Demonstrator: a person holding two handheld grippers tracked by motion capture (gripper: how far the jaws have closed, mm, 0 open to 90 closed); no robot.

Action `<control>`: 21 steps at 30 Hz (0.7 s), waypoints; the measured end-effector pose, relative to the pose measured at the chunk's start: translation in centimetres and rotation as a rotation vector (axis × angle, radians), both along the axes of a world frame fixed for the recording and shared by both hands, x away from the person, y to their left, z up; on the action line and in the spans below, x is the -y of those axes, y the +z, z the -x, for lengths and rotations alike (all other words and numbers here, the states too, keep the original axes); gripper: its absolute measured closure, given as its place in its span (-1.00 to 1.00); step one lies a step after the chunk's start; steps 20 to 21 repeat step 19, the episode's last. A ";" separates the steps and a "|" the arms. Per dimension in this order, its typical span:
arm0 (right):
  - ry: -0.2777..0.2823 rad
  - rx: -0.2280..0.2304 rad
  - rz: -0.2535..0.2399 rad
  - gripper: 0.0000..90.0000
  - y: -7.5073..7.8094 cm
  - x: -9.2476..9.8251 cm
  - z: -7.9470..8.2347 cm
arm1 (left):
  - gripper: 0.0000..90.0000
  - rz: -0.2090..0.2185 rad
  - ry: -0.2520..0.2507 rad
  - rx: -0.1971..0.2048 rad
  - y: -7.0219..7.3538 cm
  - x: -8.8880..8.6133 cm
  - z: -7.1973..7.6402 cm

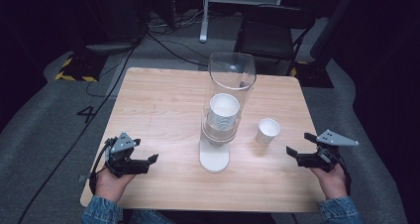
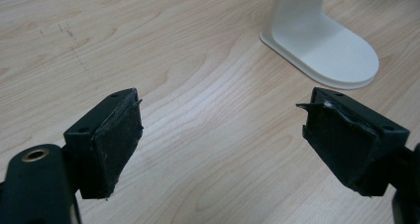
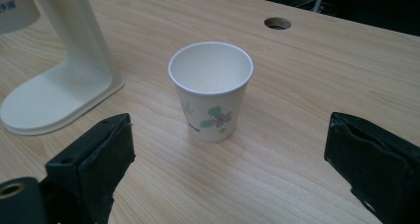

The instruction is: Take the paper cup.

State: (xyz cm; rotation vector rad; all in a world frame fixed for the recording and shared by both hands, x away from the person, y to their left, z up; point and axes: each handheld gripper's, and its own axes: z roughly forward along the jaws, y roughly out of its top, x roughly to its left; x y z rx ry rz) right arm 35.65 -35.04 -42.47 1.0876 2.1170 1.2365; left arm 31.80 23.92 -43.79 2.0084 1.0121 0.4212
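Paper cup [image 3: 211, 90]: stood upright on the wooden table [image 1: 163, 115], right of the cup dispenser [image 1: 225, 110]; a floral print is seen on its side, and nothing is touching it.
Right gripper [image 1: 300, 147]: held low near the table's right edge, jaws spread wide with nothing between them; the cup is framed between them, farther off.
Left gripper [image 1: 143, 160]: held near the left front of the table, jaws wide apart with bare wood between them.
Cup dispenser: a clear tube with a stack of cups [image 1: 223, 113] inside is carried on a white stand [image 2: 322, 43].
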 end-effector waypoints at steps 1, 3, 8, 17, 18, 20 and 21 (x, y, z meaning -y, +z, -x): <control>-0.005 0.001 0.008 -0.88 -0.1 0.1 0.0 | -0.66 0.006 0.005 -0.002 -0.1 0.0 0.1; -0.008 0.005 0.007 -0.84 -0.4 0.2 0.1 | -0.66 0.010 0.012 -0.004 -0.4 -0.1 0.2; -0.022 0.006 0.002 -0.67 -0.9 0.2 0.0 | -0.66 0.052 0.030 -0.009 -0.5 -0.5 0.1; 0.001 -0.002 0.023 -0.67 -1.8 -0.4 -0.3 | -0.65 0.036 0.038 -0.008 -0.7 -0.7 0.0; 0.003 0.000 0.023 -0.67 -1.8 -0.4 -0.3 | -0.66 0.039 0.039 -0.010 -0.8 -0.7 0.0; 0.006 0.002 0.022 -0.67 -1.8 -0.4 -0.3 | -0.66 0.040 0.038 -0.011 -0.8 -0.7 0.0; 0.006 0.002 0.022 -0.67 -1.8 -0.4 -0.3 | -0.66 0.040 0.038 -0.011 -0.8 -0.7 0.0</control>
